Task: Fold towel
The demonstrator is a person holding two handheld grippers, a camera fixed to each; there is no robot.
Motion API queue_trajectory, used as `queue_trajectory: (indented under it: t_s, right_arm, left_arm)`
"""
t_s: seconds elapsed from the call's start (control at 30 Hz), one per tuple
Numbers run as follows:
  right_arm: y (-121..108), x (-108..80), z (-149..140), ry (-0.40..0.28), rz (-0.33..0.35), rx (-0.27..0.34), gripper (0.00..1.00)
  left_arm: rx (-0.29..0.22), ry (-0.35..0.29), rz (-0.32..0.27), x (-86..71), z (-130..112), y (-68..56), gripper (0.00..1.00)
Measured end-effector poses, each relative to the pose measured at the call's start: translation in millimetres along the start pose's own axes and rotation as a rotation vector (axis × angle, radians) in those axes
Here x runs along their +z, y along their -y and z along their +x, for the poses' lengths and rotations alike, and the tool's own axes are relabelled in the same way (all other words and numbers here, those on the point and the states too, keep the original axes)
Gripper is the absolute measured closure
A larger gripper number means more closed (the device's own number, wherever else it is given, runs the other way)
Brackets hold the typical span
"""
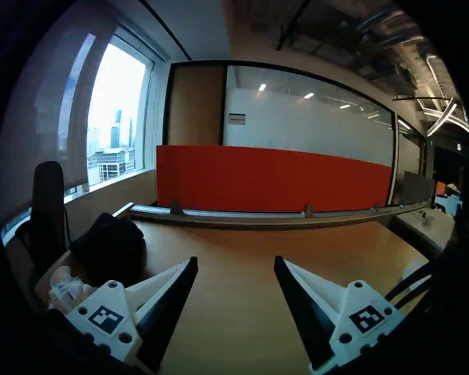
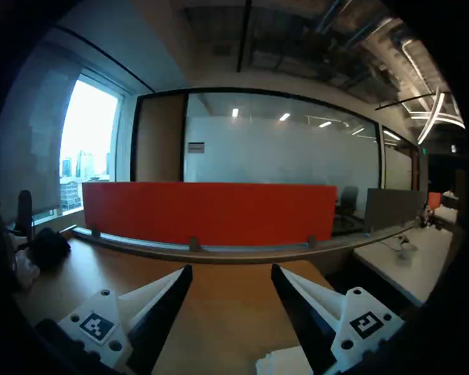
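In the left gripper view my left gripper (image 1: 236, 262) stands open above a wooden desk (image 1: 247, 275), with bare wood showing between its fingers. In the right gripper view my right gripper (image 2: 231, 270) is open too, held over the same desk (image 2: 234, 312). A corner of white cloth, probably the towel (image 2: 284, 364), peeks in at the bottom edge beside the right finger. Neither gripper touches it.
A red divider panel (image 1: 272, 178) runs along the desk's far edge. A black bag (image 1: 109, 247) and a crumpled white item (image 1: 65, 284) lie at the left, by a dark chair (image 1: 47, 206). Another white desk (image 2: 409, 262) stands to the right.
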State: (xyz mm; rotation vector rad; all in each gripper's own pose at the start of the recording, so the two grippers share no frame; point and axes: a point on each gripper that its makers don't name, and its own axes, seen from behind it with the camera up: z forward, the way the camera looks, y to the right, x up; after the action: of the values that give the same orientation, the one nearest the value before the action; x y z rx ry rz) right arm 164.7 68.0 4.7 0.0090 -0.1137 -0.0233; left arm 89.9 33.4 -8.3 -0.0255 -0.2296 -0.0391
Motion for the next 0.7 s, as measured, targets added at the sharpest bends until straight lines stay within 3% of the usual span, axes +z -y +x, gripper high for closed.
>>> queue_trajectory:
  t_s: [0.7]
  right_arm:
    - [71, 17.8, 13, -0.025, 0.032, 0.052, 0.02]
  left_arm:
    - [-0.015, -0.087, 0.021, 16.2, 39, 18.7, 0.10]
